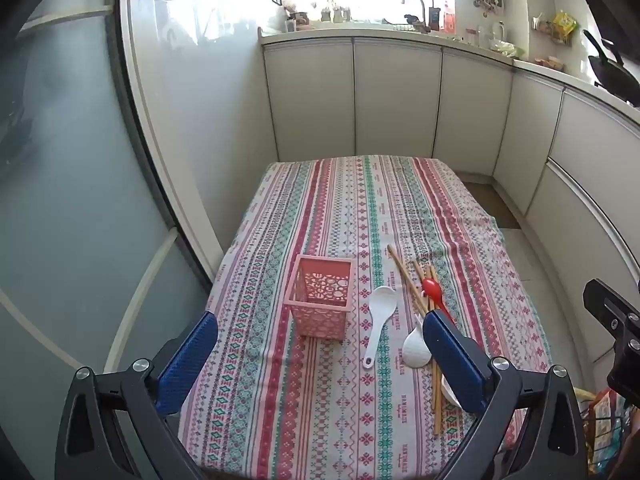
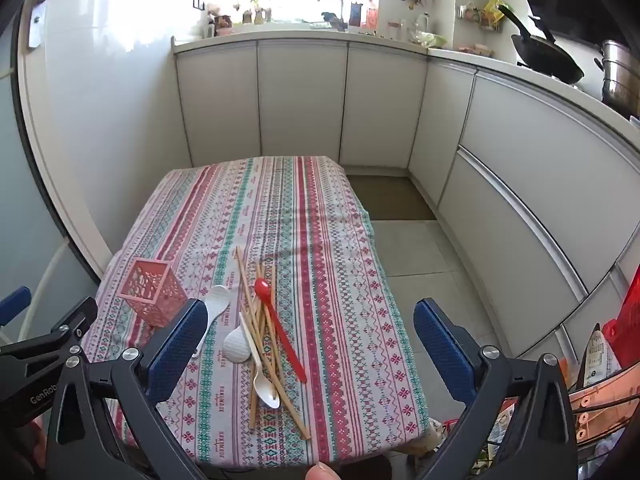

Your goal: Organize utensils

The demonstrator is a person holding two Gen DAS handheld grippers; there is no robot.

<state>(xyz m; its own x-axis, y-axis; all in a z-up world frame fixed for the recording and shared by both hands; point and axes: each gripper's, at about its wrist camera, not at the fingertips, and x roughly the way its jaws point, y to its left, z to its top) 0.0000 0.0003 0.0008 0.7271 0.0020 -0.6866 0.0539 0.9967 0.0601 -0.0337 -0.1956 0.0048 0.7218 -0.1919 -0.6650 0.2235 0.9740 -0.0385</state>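
A pink perforated basket point(image 1: 321, 300) point(image 2: 152, 290) stands upright on the striped tablecloth point(image 1: 352, 208) point(image 2: 332, 280). To its right lie a white rice paddle point(image 1: 379, 320) point(image 2: 211, 312), another white spoon point(image 1: 416, 348) point(image 2: 237, 345), a smaller white spoon point(image 2: 267, 388), a red spoon point(image 1: 434, 292) point(image 2: 278, 330) and several wooden chopsticks point(image 1: 406, 276) point(image 2: 250, 300) in a loose pile. My left gripper point(image 1: 320, 356) is open and empty, above the near table edge in front of the basket. My right gripper point(image 2: 310, 344) is open and empty, above the pile.
White kitchen cabinets point(image 1: 396, 96) point(image 2: 300, 96) run behind and to the right of the table. A counter with a sink tap point(image 2: 332, 0), a wok point(image 2: 548, 56) and a pot point(image 2: 620, 76) is far off. Tiled floor point(image 2: 416, 256) lies right of the table. Bags point(image 2: 600, 352) sit at lower right.
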